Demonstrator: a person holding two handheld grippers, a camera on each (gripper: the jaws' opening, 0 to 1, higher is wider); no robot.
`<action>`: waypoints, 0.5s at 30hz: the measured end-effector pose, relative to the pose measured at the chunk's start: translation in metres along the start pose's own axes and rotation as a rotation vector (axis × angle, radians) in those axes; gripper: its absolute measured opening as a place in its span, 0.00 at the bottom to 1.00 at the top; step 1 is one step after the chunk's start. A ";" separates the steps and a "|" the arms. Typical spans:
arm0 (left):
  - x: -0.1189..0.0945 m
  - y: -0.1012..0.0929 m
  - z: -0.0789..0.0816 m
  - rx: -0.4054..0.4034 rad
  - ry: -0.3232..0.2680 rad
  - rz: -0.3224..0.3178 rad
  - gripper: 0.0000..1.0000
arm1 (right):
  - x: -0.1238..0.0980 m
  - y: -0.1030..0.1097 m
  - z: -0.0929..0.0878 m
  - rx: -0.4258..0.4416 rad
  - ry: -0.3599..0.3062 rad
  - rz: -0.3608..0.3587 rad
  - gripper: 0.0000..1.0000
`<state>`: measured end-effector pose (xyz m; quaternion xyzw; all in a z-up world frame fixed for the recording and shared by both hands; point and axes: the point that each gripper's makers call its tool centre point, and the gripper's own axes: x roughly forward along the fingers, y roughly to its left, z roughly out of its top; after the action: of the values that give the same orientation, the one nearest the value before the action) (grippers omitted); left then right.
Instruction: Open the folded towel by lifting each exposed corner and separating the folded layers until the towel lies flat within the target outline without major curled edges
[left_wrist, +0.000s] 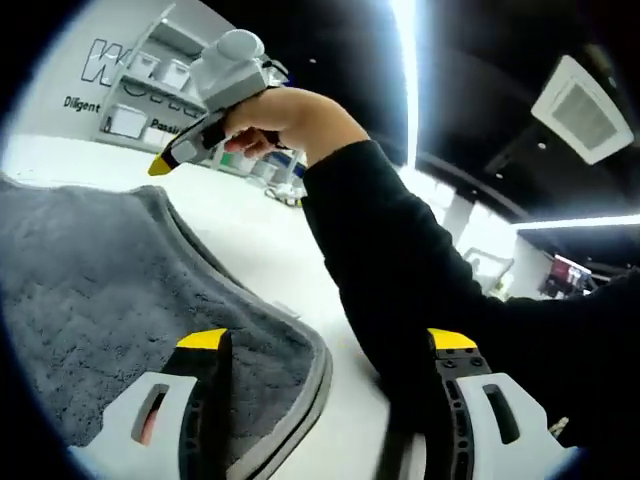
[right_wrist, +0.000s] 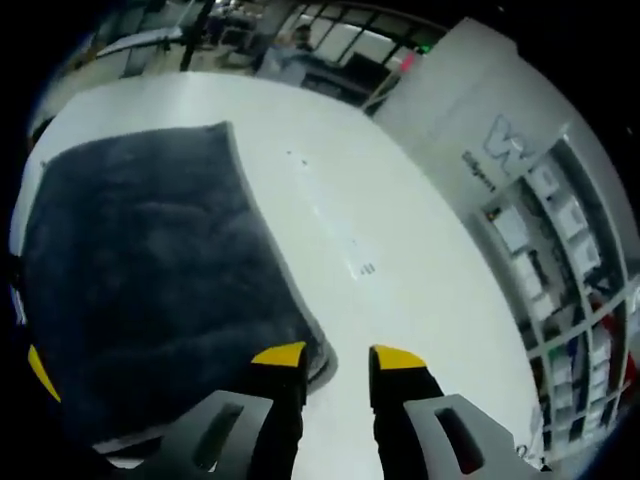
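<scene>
In the left gripper view the left tool (left_wrist: 325, 345) stands wide open with nothing between its yellow-tipped jaws; one jaw hangs over the near corner of the towel (left_wrist: 110, 290), the other is over the person's dark sleeve (left_wrist: 400, 270). The towel is grey, thick-piled and bound with a paler hem, lying on the white table (left_wrist: 260, 240) and looking folded, since a second edge shows under the hem at that corner. In the right gripper view the right tool (right_wrist: 335, 362) has its jaws parted only a little, gripping nothing, poised just off the towel's (right_wrist: 140, 270) corner over the bare table (right_wrist: 400, 200). Farther off in the left gripper view, the right tool (left_wrist: 185, 150) shows held in the person's hand (left_wrist: 285, 120) above the table. I would judge the cloth soft, limp and fairly light, likely to sag and drag rather than hold shape, so a pinch on the hemmed corner of the top layer alone seems the best hold. Beyond stand a wall with lettering and shelves (right_wrist: 555, 230). No target outline is visible on the table.
</scene>
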<state>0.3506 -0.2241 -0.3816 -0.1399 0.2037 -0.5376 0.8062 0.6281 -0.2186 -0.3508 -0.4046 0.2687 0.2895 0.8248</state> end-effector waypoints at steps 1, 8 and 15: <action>0.000 -0.001 0.000 -0.004 0.001 -0.001 0.77 | -0.003 -0.001 0.001 -0.002 -0.003 -0.004 0.21; -0.003 -0.011 0.000 0.035 0.034 -0.029 0.65 | -0.031 -0.009 0.008 -0.021 -0.022 -0.056 0.21; -0.016 -0.008 0.017 0.177 0.005 0.041 0.84 | -0.082 -0.024 0.038 -0.017 -0.132 -0.185 0.43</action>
<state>0.3469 -0.2123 -0.3599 -0.0626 0.1604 -0.5374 0.8256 0.5969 -0.2209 -0.2630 -0.4149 0.1729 0.2402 0.8604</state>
